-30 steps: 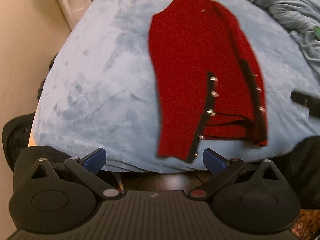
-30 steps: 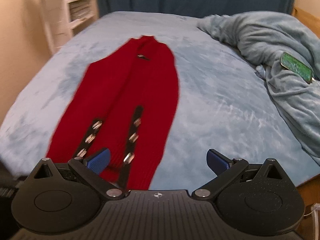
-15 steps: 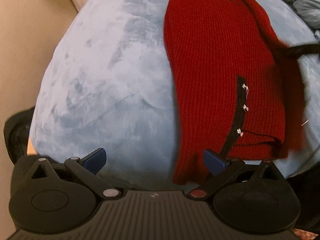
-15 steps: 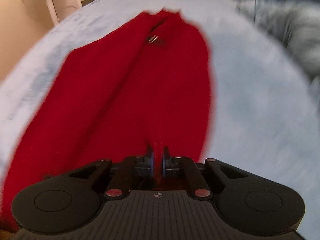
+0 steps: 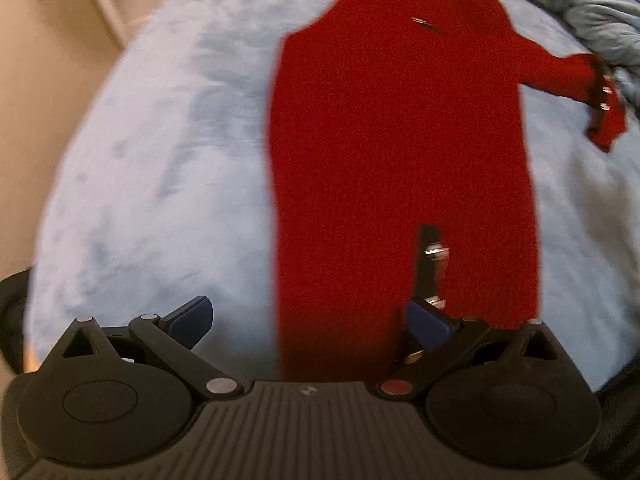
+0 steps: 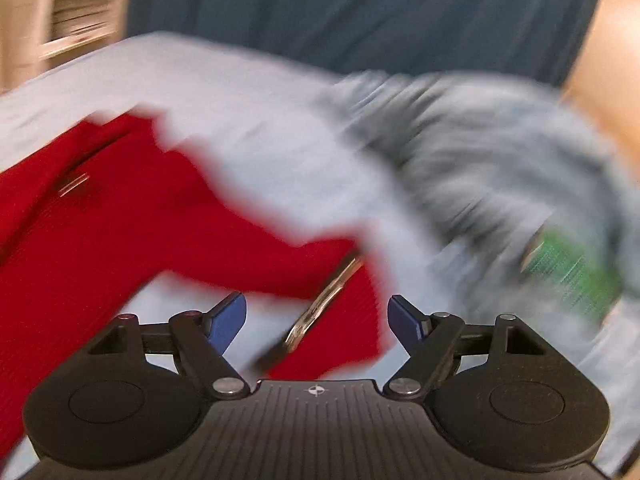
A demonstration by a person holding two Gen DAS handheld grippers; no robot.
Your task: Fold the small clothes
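red sweater (image 5: 400, 152) flat | left gripper (image 5: 308, 318) angled down, agape | right gripper (image 6: 318, 316) just opening, cuff between, unheld

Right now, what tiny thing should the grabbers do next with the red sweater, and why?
Probably the left gripper, open, should close on the near sleeve with the black button strip and pull it out sideways. The red sweater lies on the blue blanket with its other sleeve already spread out; the right gripper has just been opening, that cuff unpinched between its jaws.

Black ribbed gripper bodies; blue fingers (image 5: 188, 316)
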